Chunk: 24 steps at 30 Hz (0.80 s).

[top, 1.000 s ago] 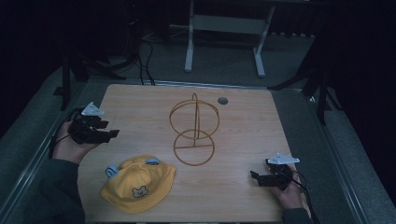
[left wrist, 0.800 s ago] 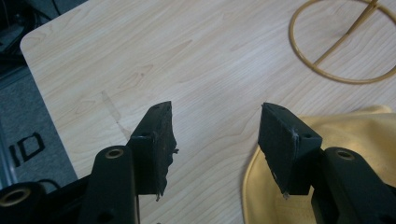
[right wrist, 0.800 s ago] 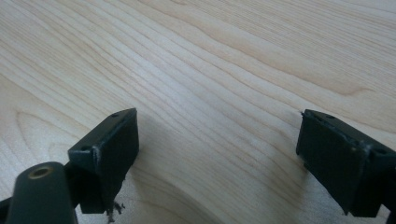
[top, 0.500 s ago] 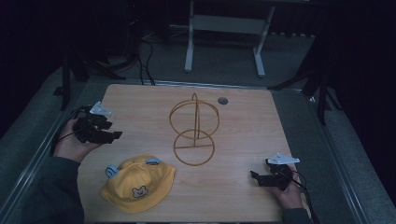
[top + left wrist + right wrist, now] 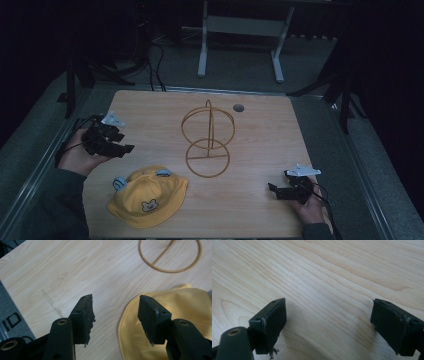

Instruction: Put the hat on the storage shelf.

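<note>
1. Dark floor and a pale metal stand frame [image 5: 240,30] lay behind a light wooden counter [image 5: 150,107], which had a small round grommet [image 5: 238,107] near its far edge.
2. On the counter, a yellow hat [image 5: 147,197] lay flat near the person's edge, left of centre, with a small bear patch at the front and two blue ear tabs on top. A gold wire stand [image 5: 207,140], a round base ring with an upright globe of hoops, stood at the middle, just beyond the hat and apart from it.
3. The hat looked soft, light and floppy; I judged it would sag if lifted and was best pinched at the brim, where the cloth lay thin on the wood. The wire stand looked stiff but light and easy to tip.
4. The left claw [image 5: 117,148] was held above the counter's left edge, jaws spread wide and empty; in the left gripper view, the left claw [image 5: 115,317] pointed down at the hat's brim [image 5: 130,322].
5. The right claw [image 5: 278,191] rested low at the right front corner, also wide apart with nothing between, only bare wood [image 5: 327,290] ahead.
6. Compared with a second before, the left claw had drifted slightly toward the hat and the person; the right claw, hat and stand were unchanged.
</note>
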Available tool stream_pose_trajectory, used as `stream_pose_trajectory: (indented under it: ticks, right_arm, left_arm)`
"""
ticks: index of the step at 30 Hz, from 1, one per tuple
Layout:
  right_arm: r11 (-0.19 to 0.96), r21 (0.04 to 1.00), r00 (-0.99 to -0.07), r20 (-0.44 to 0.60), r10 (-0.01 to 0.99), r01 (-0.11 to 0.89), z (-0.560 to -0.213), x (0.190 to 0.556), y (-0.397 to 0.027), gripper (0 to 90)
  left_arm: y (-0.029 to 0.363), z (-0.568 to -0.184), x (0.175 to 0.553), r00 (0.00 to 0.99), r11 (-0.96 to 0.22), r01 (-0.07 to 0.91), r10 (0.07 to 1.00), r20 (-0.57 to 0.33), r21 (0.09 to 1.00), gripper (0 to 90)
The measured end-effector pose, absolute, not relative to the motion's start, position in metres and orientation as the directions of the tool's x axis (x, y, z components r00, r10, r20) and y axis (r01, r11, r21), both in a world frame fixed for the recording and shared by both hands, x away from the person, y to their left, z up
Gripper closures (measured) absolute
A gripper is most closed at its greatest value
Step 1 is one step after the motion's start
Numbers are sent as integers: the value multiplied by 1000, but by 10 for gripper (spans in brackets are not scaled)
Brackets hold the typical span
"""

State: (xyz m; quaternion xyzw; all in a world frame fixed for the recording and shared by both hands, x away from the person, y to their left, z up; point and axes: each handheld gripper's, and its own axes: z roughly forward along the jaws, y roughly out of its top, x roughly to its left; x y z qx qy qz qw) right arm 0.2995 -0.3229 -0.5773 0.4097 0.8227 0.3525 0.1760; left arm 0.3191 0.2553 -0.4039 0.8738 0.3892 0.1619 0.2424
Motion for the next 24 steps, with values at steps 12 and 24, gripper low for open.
stream_pose_trajectory:
  ticks: [12, 24]
  right_arm:
    - [416, 724, -603, 0, 798, 550, -577, 299, -323, 132]
    - [412, 726, -601, 2, 799, 550, -578, 299, -323, 132]
  left_arm:
    - [243, -401, 313, 702, -624, 576, 709, 72, 529, 459]
    - [229, -400, 306, 759, -672, 535, 649, 59, 513, 460]
